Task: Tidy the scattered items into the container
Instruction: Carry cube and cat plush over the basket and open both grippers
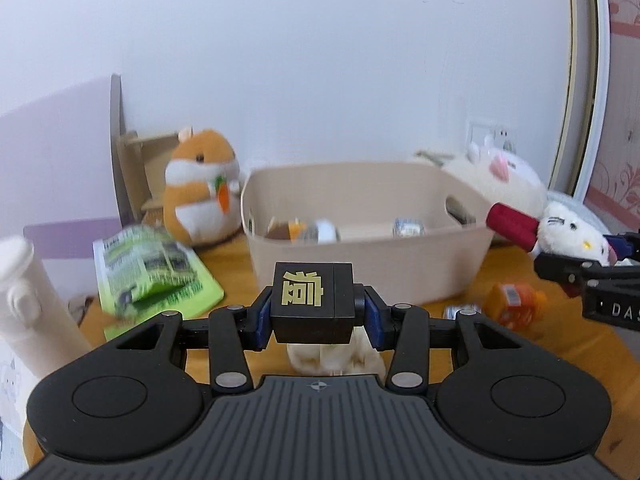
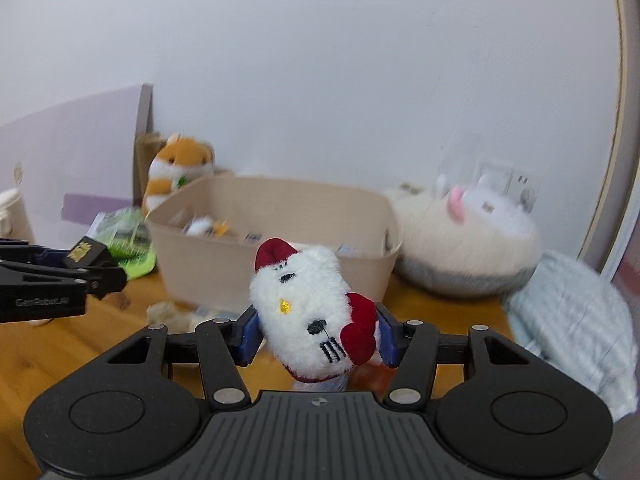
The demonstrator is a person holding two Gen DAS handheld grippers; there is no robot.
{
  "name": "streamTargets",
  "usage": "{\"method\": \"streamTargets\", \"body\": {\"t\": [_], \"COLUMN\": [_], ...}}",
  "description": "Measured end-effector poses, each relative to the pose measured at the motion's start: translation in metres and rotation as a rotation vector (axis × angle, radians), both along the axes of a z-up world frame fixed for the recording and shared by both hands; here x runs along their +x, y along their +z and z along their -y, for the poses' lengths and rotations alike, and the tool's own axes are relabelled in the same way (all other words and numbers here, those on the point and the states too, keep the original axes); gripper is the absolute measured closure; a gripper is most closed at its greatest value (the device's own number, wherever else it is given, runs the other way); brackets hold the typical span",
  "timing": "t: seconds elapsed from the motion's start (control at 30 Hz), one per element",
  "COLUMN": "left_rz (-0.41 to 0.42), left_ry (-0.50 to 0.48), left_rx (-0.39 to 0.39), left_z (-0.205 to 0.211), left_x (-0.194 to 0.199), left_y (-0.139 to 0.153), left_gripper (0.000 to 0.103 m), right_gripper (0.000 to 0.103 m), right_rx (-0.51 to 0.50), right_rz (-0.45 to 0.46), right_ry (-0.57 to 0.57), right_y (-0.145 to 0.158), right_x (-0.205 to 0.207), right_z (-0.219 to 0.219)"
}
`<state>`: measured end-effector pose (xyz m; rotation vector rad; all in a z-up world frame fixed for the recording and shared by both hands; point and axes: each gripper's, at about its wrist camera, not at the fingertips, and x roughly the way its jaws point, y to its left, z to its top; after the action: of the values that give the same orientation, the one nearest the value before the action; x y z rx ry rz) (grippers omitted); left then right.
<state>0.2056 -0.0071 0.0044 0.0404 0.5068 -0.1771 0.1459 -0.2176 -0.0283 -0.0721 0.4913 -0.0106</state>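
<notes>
The left gripper (image 1: 319, 312) is pinching a black cube (image 1: 313, 300) with a gold character between its blue pads, while the right gripper (image 2: 318, 338) is squeezing a white plush cat (image 2: 308, 312) with red ears; both are hanging over the wooden table (image 1: 516, 360), short of the beige bin (image 1: 368, 248) that is waiting ahead with a few small things already lying inside. The cube is looking hard, smooth and light, so flat pads on opposite faces are probably suiting it, though a slack pinch might let it slip. The cat is looking soft and springy; it is giving under the pads, and taking it across the middle of the head seems safest. The left view is showing an orange packet (image 1: 514, 306) and a pale lump (image 1: 336, 356) on the table below, plus a green booklet (image 1: 160, 276). The right view is showing a striped cloth (image 2: 576, 316) that the left one barely catches.
</notes>
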Motion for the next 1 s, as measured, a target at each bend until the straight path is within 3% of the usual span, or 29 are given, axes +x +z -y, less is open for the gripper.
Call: {"method": "streamTargets", "body": {"t": [0.23,0.43,0.7,1.0], "left_rz": [0.074,0.062,-0.054,-0.255], "left_ry": [-0.008,-0.012,0.003,0.010], "left_rx": [0.019,0.016,0.026,0.059], "left_z": [0.015,0.023,0.035,0.043], "left_x": [0.023,0.060,0.128,0.189], "left_y": [0.034,0.049,0.036,0.002], "left_gripper": [0.057,0.057,0.057,0.057], "right_gripper": [0.050,0.050,0.050,0.050], "right_rx": [-0.003,-0.013,-0.026,-0.104], "right_rz": [0.054,0.057,-0.005,-0.141], "right_ry": [-0.027,-0.021,0.005,0.018], "right_y": [0.027,0.038,0.033,-0.003], "right_x": [0.027,0.060,0.118,0.181], "right_z": [0.018,0.022,0.018,0.006]}}
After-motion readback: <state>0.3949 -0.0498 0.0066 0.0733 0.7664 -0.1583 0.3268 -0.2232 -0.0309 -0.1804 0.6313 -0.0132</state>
